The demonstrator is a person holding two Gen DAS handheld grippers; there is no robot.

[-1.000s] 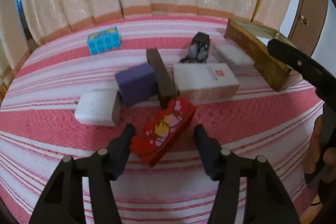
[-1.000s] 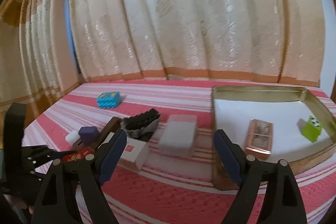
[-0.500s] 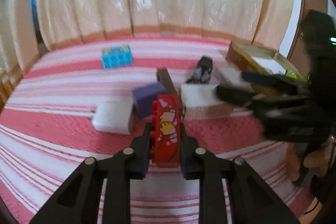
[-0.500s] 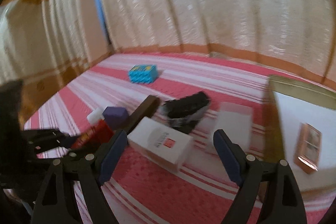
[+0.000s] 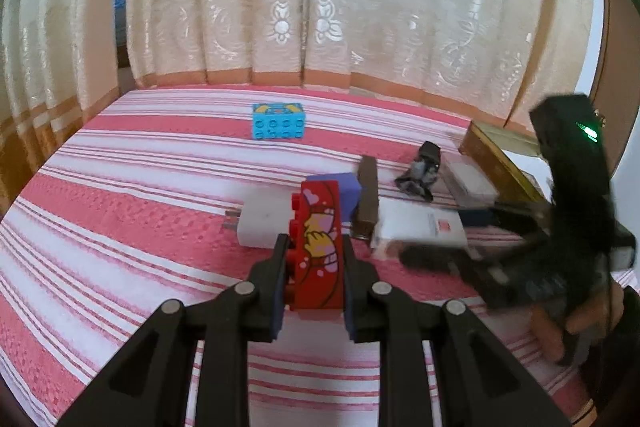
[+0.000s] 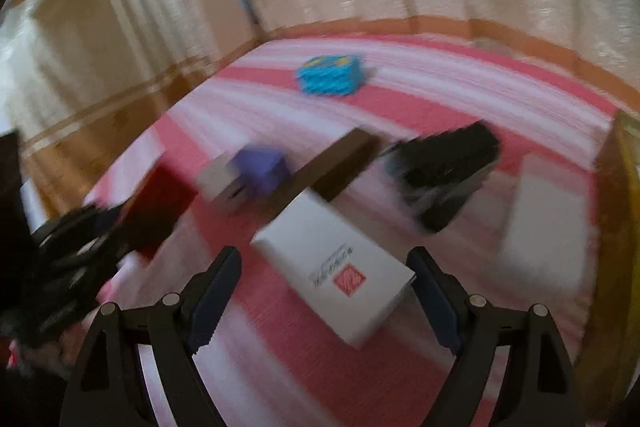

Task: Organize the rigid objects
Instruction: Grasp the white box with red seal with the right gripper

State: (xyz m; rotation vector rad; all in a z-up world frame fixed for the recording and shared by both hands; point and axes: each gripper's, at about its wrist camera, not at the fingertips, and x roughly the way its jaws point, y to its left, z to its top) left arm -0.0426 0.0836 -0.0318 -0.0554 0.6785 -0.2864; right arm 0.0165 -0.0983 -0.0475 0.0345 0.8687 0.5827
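The left gripper [image 5: 316,259] is clenched on a red studded plastic toy brick [image 5: 319,247] printed with pink hearts, held above the pink-and-white striped woven bedspread [image 5: 120,211]. The right gripper [image 6: 324,291] hangs with fingers spread wide around, but apart from, a smooth white rectangular cardboard box [image 6: 334,265] lying on the bedspread. A blue studded brick [image 5: 277,120] sits well apart.
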